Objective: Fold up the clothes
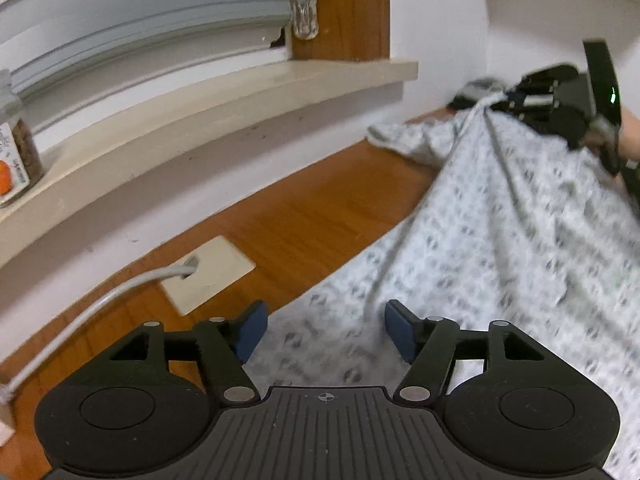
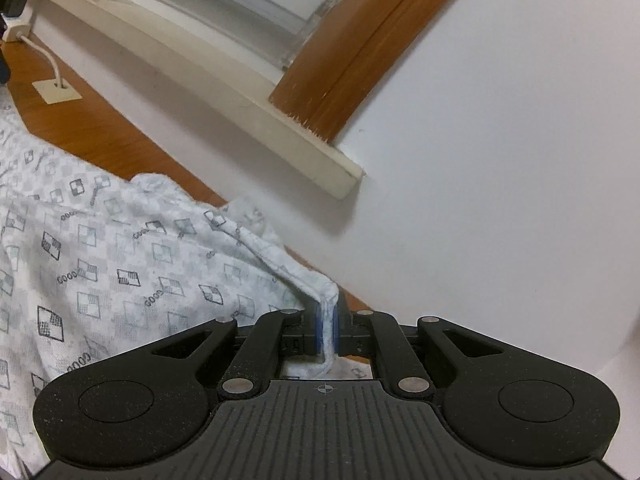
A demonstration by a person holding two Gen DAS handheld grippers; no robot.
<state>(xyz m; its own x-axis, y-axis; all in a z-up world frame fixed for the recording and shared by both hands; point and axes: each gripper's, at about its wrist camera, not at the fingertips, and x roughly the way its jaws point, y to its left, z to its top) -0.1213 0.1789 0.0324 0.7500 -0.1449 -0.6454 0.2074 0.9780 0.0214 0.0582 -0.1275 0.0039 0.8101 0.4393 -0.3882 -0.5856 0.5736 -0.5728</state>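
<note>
Right gripper (image 2: 328, 326): clamped on a bunched hem of the patterned garment (image 2: 120, 264), lifted so the cloth is drawn taut.
Left gripper (image 1: 323, 330): spread, nothing pinched; cloth lies under it.
Garment: spread on the wooden table (image 1: 280, 224), toward 3 o'clock in the left view.
Obstacles: cable (image 1: 104, 300) and socket plate (image 1: 208, 276) at 10 o'clock; wall (image 2: 500, 140) close behind.
</note>
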